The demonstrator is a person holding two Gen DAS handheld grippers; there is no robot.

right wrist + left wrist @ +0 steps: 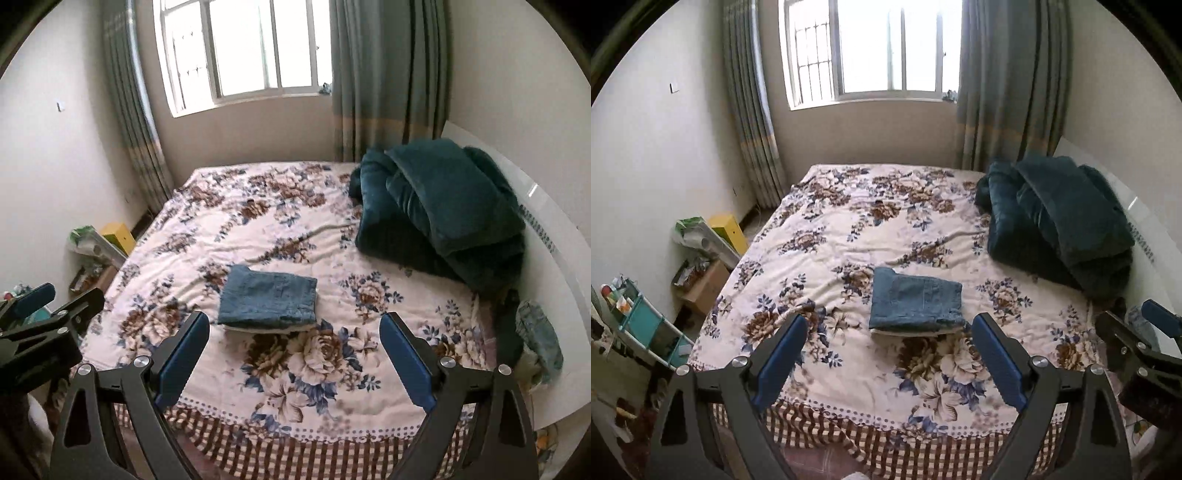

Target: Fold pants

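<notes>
Pants, of blue denim, lie folded into a flat rectangle near the middle of the bed, resting on its floral cover with nothing touching them. Both tools hang above the near end of the bed, tilted downward toward the cloth and well apart from it. The left gripper has its blue-padded fingers spread wide with only the bedspread visible between them; the right gripper likewise holds its fingers far apart and empty. Each tool shows at the edge of the other's view, side by side. Toward the head of the bed, on the right, a dark teal blanket is heaped against a white headboard. A brown checked valance hangs at the foot. Beyond, a bright window sits between grey-green curtains. On the floor at the left stand a cardboard box, a yellow box and a teal shelf unit.
</notes>
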